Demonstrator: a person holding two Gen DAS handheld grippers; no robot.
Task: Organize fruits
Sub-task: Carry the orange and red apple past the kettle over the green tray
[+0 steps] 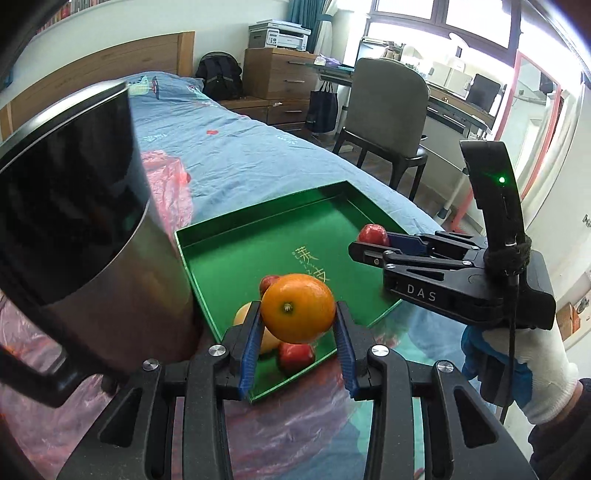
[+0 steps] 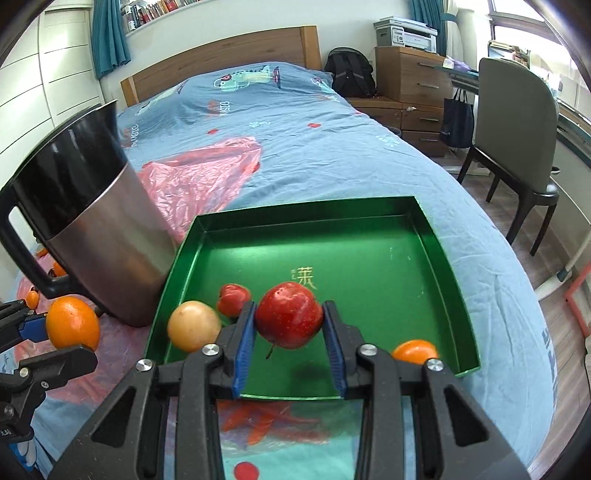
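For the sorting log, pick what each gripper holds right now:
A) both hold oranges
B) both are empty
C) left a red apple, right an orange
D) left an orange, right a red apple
D: the left gripper clamps the orange, the right gripper the red apple.

You're working in a home bedroom: bed point(image 2: 295, 122) with wooden headboard point(image 2: 221, 55), drawer chest point(image 2: 410, 74) carrying a printer point(image 2: 406, 33), bookshelf point(image 2: 155, 11), chair point(image 2: 517, 140).

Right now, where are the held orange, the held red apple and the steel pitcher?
orange point(image 1: 298, 308), left wrist view, front face near stem.
red apple point(image 2: 289, 315), right wrist view, middle of skin.
steel pitcher point(image 2: 107, 240), right wrist view, brushed metal wall.
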